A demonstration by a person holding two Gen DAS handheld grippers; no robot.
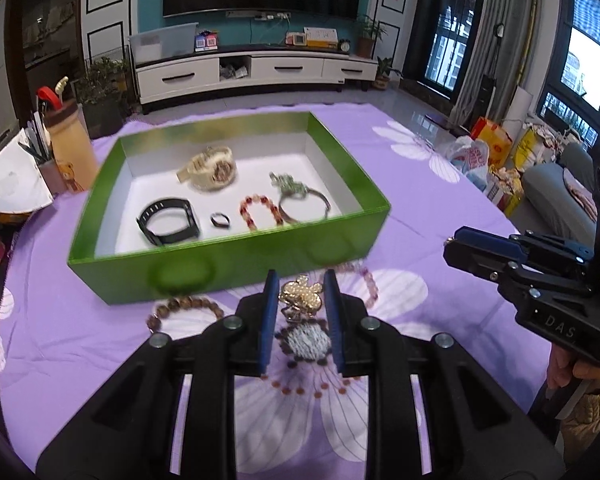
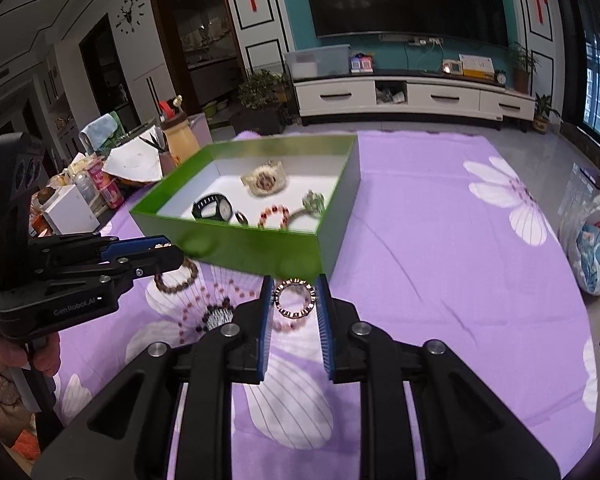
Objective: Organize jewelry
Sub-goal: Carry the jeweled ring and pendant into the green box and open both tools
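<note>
My left gripper (image 1: 301, 280) is shut on a gold rhinestone ornament (image 1: 302, 300), held above the purple flowered cloth just in front of the green box (image 1: 220, 268). The right wrist view shows my right gripper (image 2: 295, 284) shut on a ring-shaped stone bracelet (image 2: 295, 298), also near the box's front wall (image 2: 240, 248). Inside the box lie a cream watch (image 1: 210, 168), a black band (image 1: 168, 222), a small dark ring (image 1: 220, 221), a red bead bracelet (image 1: 260, 212) and a silver bangle with a green ornament (image 1: 300, 200). A brown bead bracelet (image 1: 188, 308) and a pink bead bracelet (image 1: 366, 280) lie on the cloth.
A tan cup (image 1: 66, 148) and papers crowd the table's left end beside the box. Plastic bags (image 1: 470, 156) sit on the floor past the right edge. The other gripper (image 1: 480, 248) hovers to the right, a hand under it. Bare cloth stretches right of the box (image 2: 440, 240).
</note>
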